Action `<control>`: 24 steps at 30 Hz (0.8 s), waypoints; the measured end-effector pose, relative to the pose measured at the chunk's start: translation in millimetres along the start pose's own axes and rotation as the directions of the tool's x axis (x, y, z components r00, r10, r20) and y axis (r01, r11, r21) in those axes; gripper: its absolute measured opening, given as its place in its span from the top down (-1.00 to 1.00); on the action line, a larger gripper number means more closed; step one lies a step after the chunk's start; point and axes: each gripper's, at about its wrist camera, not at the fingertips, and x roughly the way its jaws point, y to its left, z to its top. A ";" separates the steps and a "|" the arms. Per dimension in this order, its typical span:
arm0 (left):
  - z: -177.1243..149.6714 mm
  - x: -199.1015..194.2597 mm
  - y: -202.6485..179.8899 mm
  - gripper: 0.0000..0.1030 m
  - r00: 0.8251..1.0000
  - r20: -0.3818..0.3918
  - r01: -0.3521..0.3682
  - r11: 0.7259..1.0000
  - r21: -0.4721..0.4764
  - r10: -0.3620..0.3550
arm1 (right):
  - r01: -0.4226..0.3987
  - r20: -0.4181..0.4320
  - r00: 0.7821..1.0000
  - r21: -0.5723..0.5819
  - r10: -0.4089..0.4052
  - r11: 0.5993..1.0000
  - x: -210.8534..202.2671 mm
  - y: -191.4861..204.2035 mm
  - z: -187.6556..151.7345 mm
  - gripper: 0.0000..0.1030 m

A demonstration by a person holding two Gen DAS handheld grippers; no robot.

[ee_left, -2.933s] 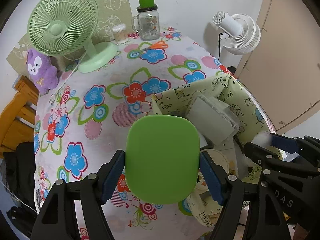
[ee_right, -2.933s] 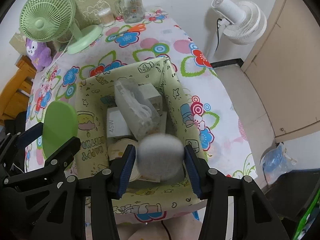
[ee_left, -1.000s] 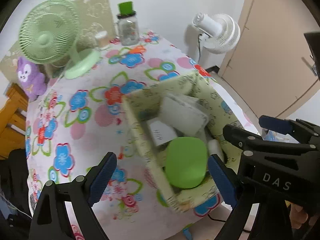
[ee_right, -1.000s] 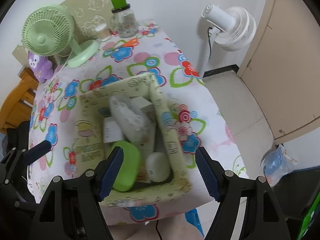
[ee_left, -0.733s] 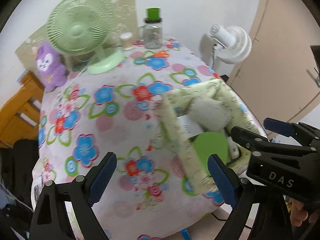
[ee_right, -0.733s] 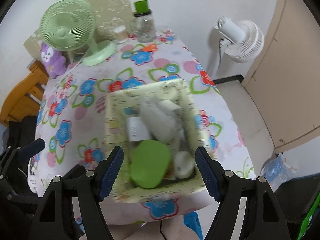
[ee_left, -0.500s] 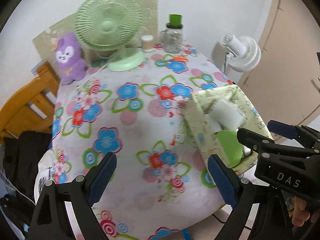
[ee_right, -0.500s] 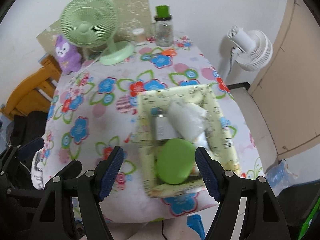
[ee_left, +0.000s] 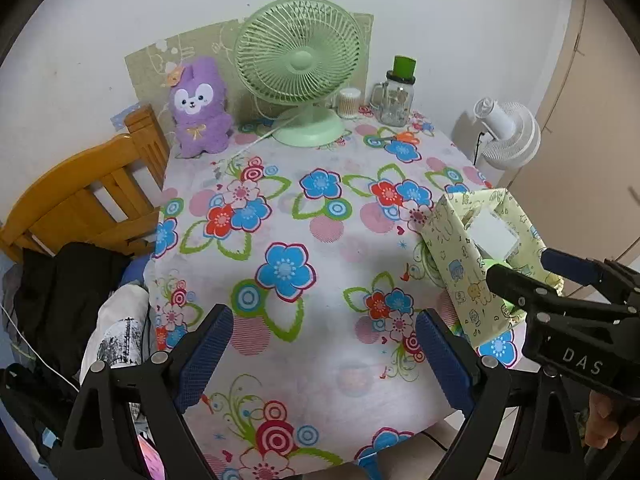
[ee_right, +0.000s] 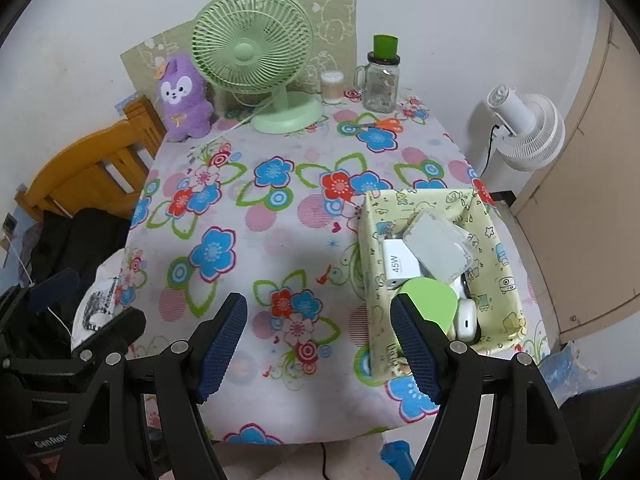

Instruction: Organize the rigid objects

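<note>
A pale green fabric box stands at the table's right front corner; it also shows in the left wrist view. In it lie a green oval case, a white rounded object, a white "45W" charger box and a clear plastic packet. My left gripper is open and empty above the table's front edge. My right gripper is open and empty, just left of the box.
At the back of the flowered table stand a green desk fan, a purple plush, a cotton-swab jar and a glass mug with a green lid. Orange scissors lie nearby. A wooden chair is left; a white floor fan is right.
Both grippers let go of their objects, the green case and the white rounded object, into the box. Both then opened wide and pulled back and left from the box.
</note>
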 end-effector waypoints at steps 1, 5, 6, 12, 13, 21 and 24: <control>0.6 -3.2 1.7 -0.82 1.000 0.006 -0.002 1.000 0.002 0.002 | 0.001 0.005 1.000 -0.001 -0.001 1.000 -2.7 2.9 0.2 -0.49; 5.6 -16.0 6.8 -0.83 0.999 0.033 -0.015 1.000 -0.002 0.015 | -0.008 0.024 1.000 -0.006 0.008 1.000 -11.8 6.8 3.1 -0.49; 7.7 -20.0 6.5 -0.83 0.999 0.044 -0.021 1.000 -0.009 0.022 | -0.012 0.034 0.999 -0.011 0.013 1.000 -15.1 6.8 4.9 -0.49; 17.6 -37.5 -2.6 -0.92 0.994 0.096 -0.056 0.997 -0.047 0.060 | -0.015 0.093 0.995 -0.041 0.019 0.999 -33.8 -1.5 16.4 -0.74; 19.9 -41.1 -6.1 -0.92 0.993 0.094 -0.067 0.996 -0.058 0.072 | -0.009 0.094 0.995 -0.048 0.014 0.999 -37.6 -3.7 18.6 -0.74; 25.4 -65.7 -27.4 -0.99 0.985 0.138 -0.092 0.989 -0.112 0.107 | -0.002 0.157 0.988 -0.093 0.017 0.996 -73.8 -22.2 29.0 -0.84; 26.9 -72.7 -35.4 -1.00 0.984 0.147 -0.082 0.986 -0.144 0.103 | -0.003 0.171 0.985 -0.092 0.019 0.996 -82.3 -31.3 32.1 -0.85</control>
